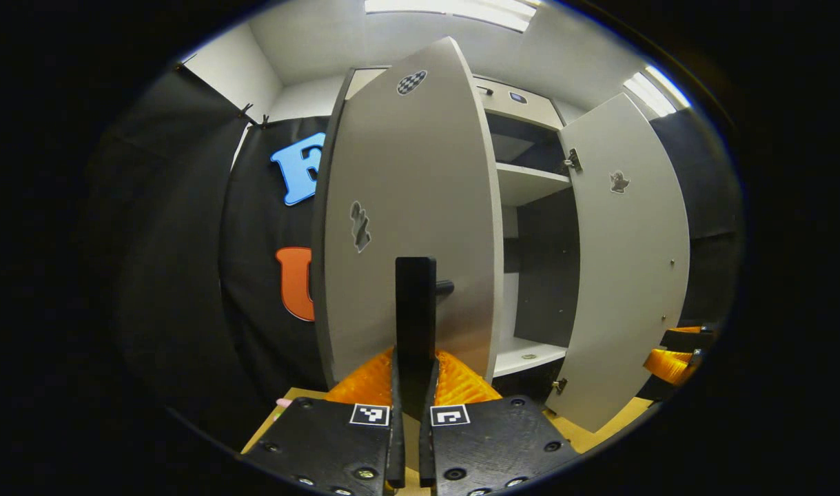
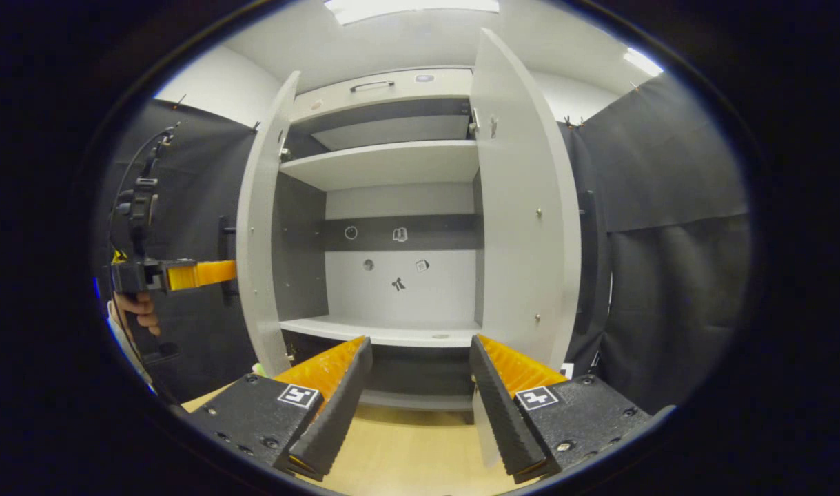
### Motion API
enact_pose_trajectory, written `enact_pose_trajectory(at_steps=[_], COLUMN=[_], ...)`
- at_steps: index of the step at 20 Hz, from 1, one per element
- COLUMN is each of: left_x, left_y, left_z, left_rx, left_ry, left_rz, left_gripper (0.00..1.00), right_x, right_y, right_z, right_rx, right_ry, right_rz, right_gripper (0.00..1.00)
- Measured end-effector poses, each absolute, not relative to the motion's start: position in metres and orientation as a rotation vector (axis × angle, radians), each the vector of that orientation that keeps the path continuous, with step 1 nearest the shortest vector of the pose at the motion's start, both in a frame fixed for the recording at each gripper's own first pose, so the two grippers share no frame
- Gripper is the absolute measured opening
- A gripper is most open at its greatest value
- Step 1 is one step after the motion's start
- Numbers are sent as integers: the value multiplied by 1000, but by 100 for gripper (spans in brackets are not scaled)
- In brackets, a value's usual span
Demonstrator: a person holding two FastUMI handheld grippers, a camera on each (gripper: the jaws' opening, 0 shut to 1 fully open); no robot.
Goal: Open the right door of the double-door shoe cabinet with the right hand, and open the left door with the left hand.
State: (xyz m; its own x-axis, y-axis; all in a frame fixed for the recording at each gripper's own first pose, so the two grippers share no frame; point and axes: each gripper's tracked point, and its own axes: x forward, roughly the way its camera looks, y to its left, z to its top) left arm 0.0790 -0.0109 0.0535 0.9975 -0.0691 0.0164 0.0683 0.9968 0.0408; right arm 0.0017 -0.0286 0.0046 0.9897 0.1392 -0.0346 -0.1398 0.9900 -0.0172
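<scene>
Left gripper view: the left tongs (image 1: 414,386) are closed on the black handle (image 1: 415,310) of the left door (image 1: 406,207), so that the door can be swung away from the shoe cabinet (image 2: 392,207). The right door (image 2: 523,207) is already swung out from the cabinet, so the right tongs (image 2: 420,406) are held wide and empty before its lower shelf (image 2: 385,332).

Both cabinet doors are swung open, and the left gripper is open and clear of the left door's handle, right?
Not quite. Both doors are open, but the left gripper view shows the left gripper shut on the left door's handle.
</scene>
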Motion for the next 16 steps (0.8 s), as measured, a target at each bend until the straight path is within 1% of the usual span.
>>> enact_pose_trajectory(at_steps=[10,12,16], left_x=[56,54,53], left_y=[41,51,77], left_z=[57,57,57], left_rx=[69,61,72], left_ry=[-42,-42,-45], left_rz=[50,57,109], left_gripper=[6,6,6], right_x=[5,5,7], right_y=[-1,3,8], right_z=[-5,-8,-12], right_rx=[-47,-51,-54], right_ry=[53,60,68], right_rz=[180,185,190], right_gripper=[89,89,89])
